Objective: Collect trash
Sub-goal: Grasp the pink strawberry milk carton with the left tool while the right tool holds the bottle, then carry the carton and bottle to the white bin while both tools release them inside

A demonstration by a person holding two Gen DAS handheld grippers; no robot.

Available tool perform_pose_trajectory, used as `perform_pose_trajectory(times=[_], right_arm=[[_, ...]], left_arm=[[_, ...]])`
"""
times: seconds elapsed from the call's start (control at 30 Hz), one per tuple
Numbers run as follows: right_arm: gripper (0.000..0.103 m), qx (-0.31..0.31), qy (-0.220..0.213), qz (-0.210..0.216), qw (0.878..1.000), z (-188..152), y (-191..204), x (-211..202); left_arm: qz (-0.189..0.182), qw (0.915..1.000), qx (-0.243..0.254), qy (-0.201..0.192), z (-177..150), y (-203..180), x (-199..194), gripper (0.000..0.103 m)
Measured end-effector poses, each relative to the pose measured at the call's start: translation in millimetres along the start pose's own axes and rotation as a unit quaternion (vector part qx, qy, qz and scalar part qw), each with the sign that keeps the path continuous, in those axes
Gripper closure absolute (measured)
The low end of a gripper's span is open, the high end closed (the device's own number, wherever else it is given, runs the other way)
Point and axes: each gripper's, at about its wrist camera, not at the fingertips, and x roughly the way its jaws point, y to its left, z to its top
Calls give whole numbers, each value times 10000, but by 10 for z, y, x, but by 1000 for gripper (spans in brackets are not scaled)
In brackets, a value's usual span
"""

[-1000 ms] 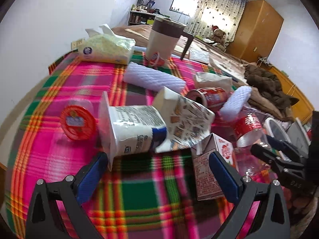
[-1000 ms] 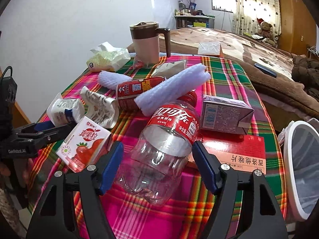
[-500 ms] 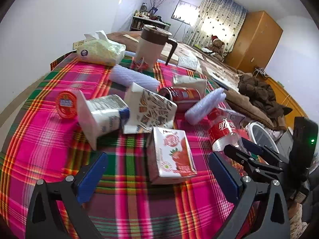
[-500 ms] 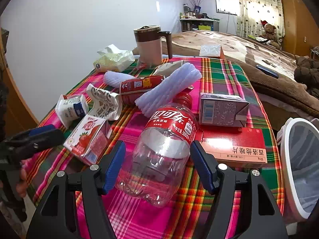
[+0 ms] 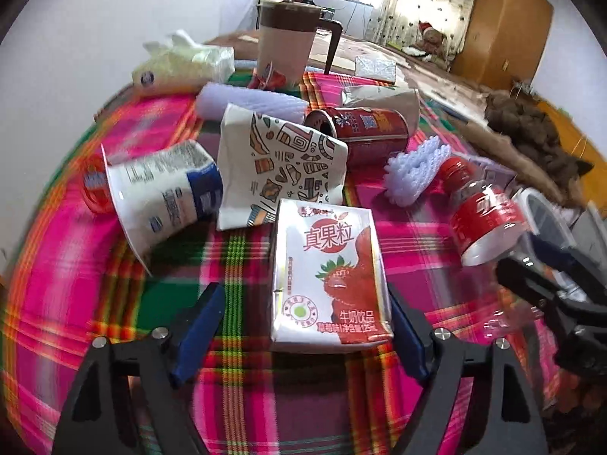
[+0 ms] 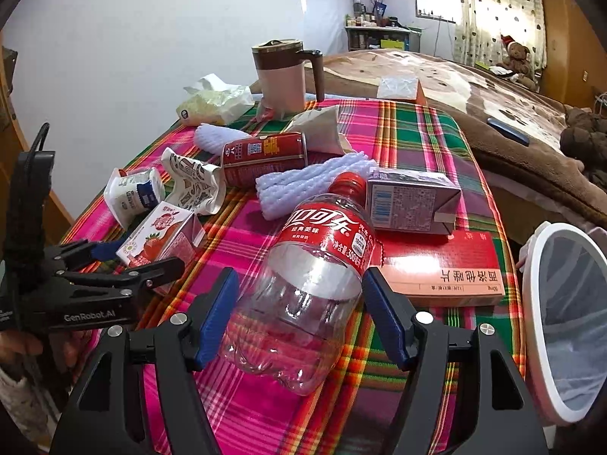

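The left tongs (image 5: 303, 335), jaws just closing, straddle the strawberry milk carton (image 5: 328, 276), not yet gripped; its long axis runs ahead. The right tongs (image 6: 299, 324) straddle the bottle (image 6: 303, 284).

A plain white wall (image 6: 125, 38) fills the room from nine to twelve o'clock, and at about one o'clock stands a bright window (image 6: 434, 2) with a patterned curtain (image 6: 497, 11) hanging just beside it, daylight coming through both. Below the window, a cluttered shelf (image 6: 379, 36) carries bottles and a vase of bare twigs, and an orange-brown wooden wardrobe (image 5: 504, 26) stands at two o'clock. A bed under a brown blanket (image 6: 474, 91) runs from twelve to three o'clock, with a teddy bear (image 6: 516, 55) sitting at its far end.
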Motion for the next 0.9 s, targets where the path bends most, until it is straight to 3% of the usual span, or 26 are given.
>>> perform_pose_trajectory(times=[0.23, 0.37, 0.57, 0.67, 0.77, 0.9], right_arm=[[34, 373, 254, 115, 9989, 122, -47, 88], [34, 788, 425, 99, 9959, 195, -123, 175], [34, 929, 655, -18, 9935, 230, -99, 320], [34, 883, 604, -78, 9942, 236, -71, 316], [35, 765, 486, -144, 9958, 220, -42, 285], [35, 691, 351, -85, 9970, 191, -42, 228]], left_arm=[[97, 9997, 10, -211, 59, -38, -91, 25], [146, 9998, -64, -107, 115, -26, -8, 24], [365, 9993, -4, -32, 84, -8, 87, 25], [228, 9997, -94, -55, 87, 24, 62, 28], [182, 9996, -160, -122, 96, 55, 32, 43], [99, 9994, -231, -254, 84, 79, -38, 43]])
